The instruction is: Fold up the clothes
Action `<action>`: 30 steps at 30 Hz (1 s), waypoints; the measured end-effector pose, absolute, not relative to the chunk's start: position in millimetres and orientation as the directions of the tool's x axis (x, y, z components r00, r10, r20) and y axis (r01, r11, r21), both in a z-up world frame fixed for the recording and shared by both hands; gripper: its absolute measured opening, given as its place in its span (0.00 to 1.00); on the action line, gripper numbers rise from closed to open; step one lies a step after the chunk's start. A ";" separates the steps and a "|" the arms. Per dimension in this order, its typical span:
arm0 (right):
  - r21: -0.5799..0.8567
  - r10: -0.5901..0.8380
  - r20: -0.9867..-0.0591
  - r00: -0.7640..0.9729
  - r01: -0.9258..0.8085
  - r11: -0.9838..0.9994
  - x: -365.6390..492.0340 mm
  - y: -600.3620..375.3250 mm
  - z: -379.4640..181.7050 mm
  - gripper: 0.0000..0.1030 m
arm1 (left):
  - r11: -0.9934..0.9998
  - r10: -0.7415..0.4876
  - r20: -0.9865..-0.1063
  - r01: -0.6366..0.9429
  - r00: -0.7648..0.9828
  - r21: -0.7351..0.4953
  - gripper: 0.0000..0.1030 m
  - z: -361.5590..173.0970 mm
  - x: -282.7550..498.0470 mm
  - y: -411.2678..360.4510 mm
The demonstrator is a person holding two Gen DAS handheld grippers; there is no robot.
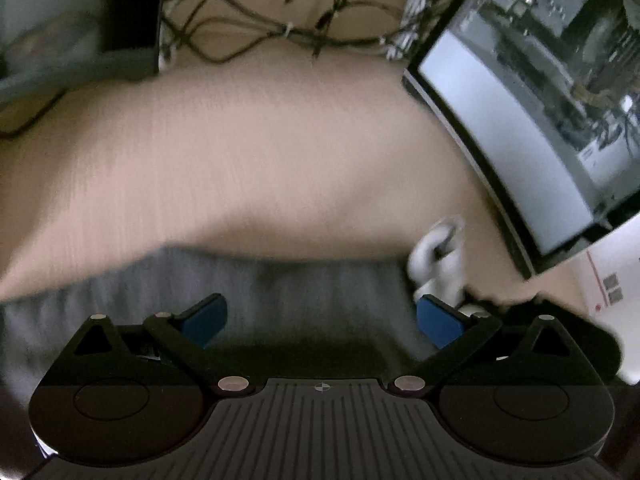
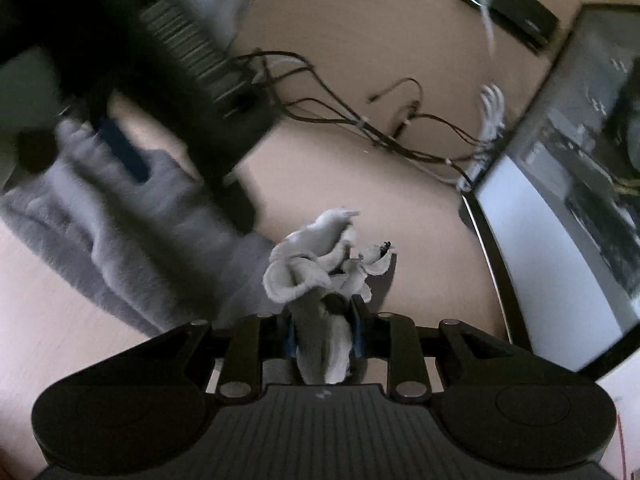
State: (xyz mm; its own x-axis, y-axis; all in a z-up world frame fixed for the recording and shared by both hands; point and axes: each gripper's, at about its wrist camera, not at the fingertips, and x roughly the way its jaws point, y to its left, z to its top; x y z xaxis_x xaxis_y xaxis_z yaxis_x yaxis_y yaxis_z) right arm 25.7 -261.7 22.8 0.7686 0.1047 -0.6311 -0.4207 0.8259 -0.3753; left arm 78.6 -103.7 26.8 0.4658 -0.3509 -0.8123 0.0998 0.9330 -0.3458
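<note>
A grey fleecy garment [image 1: 280, 292] lies on the beige table [image 1: 260, 152]. My left gripper [image 1: 322, 320] hovers over its edge, open, blue pads wide apart and nothing between them. In the right wrist view the garment [image 2: 140, 240] spreads to the left, and the left gripper's blue finger [image 2: 124, 156] shows blurred above it. My right gripper [image 2: 324, 336] is shut on a pale bunched end of cloth [image 2: 316, 256], which sticks up between the jaws and seems to join the grey garment. That pale bunch [image 1: 436, 256] also appears at the right of the left wrist view.
A dark monitor [image 2: 560, 220] stands tilted on the right, close to the bunch. Tangled black and white cables [image 2: 360, 120] lie at the back of the table. A black box [image 1: 132, 20] sits at the back left, and a black bar [image 2: 500, 0] runs along the far edge.
</note>
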 end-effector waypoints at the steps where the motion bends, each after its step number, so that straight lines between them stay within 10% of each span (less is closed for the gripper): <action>1: -0.374 0.115 -0.633 0.766 -0.432 0.820 25.7 -259.6 23.3 0.24 | 0.932 -0.353 -0.806 0.107 0.476 -0.345 1.00 31.4 80.5 -105.4; 19: -0.046 0.331 -0.693 0.641 -0.498 0.866 25.4 -292.0 36.9 0.34 | 0.947 -0.271 -0.884 0.273 0.382 -0.172 0.98 -7.3 118.9 -172.4; 30: 0.503 0.413 -0.667 0.620 -0.035 0.864 34.4 -409.9 17.3 0.52 | 0.942 -0.291 -0.875 0.275 0.387 -0.192 0.98 -9.8 116.7 -165.0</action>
State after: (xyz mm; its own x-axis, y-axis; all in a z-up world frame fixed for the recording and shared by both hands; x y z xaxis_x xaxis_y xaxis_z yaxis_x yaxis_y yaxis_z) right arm 34.4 -409.9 17.3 0.6196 0.4133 -0.6674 -0.0347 0.8638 0.5027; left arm 116.7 -165.0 -9.8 0.3868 -0.2911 -0.8750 0.2749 0.9421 -0.1919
